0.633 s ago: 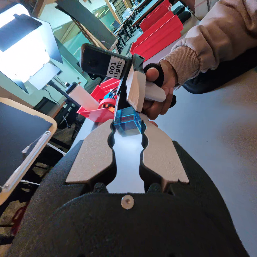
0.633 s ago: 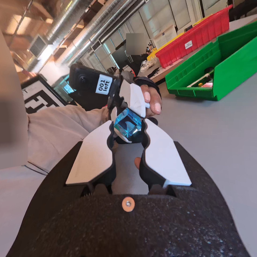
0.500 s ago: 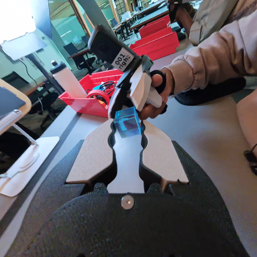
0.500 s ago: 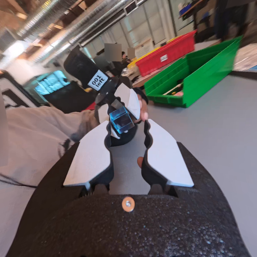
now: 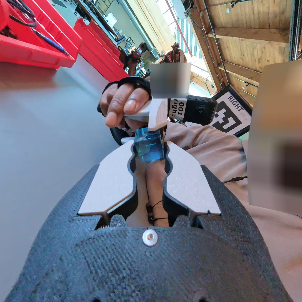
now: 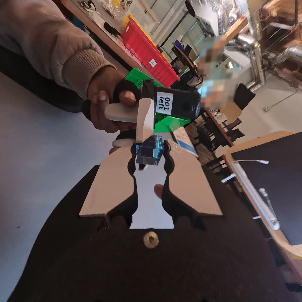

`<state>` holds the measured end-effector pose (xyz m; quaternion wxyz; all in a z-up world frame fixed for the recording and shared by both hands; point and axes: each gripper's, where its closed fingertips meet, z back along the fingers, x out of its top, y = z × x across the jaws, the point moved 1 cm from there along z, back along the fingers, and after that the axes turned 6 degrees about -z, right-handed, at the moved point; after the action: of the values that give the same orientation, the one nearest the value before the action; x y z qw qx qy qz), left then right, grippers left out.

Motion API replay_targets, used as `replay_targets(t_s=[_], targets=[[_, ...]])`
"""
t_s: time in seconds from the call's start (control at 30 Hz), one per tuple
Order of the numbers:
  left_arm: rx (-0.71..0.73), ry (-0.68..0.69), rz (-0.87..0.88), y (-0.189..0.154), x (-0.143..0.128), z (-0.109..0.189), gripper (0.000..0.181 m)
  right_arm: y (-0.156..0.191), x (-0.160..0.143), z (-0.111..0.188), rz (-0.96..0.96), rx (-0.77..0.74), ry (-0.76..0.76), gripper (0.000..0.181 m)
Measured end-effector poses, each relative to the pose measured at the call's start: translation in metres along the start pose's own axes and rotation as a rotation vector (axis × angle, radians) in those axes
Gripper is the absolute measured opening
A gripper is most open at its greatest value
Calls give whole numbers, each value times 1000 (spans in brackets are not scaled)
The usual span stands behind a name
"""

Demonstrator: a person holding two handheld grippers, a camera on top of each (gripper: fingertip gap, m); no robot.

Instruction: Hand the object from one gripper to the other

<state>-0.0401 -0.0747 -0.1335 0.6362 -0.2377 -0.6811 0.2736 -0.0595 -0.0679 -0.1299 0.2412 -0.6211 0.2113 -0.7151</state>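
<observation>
- Pinching the cube (image 5: 149,147) at mid-frame, the left gripper (image 5: 149,147) clamps it between its tips.
- The right gripper (image 6: 150,152) brackets the same cube (image 6: 149,153); its tips seem to touch both sides, though a firm squeeze cannot be told.
- Judged midway through the handover: both grippers meet on the cube, and the giver's release is left.

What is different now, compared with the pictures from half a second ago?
The right gripper, whose fingers stood open around the blue cube half a second ago, has closed onto it. Both grippers have also rolled about a quarter turn, so the table looks tilted. Unchanged: the left gripper keeps the cube clamped between its fingers.
</observation>
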Motion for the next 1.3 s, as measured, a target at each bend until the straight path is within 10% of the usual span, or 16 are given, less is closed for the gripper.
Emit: replay_targets(t_s=[0.03,0.37,0.57,0.73,1.0,1.3], targets=[[4,-1,-22,0,1,1,32,-1,0,0,-75,28,11,31],[689,131,-1173,3,28,27,54,-18,3,10,-1275,455,-148,31],[732,308,-1503,6,3,9,31,6,6,-2,-1583,644,-120,30],[681,235,-1226,9,11,17,29,-14,-6,1,-1381,469,-122,43],[182,-82,-220,7,24,24,29,-27,-18,19,-162,11,-10,56],[42,-26,-18,14,4,6,28,-2,-10,0,0,-3,17,31]])
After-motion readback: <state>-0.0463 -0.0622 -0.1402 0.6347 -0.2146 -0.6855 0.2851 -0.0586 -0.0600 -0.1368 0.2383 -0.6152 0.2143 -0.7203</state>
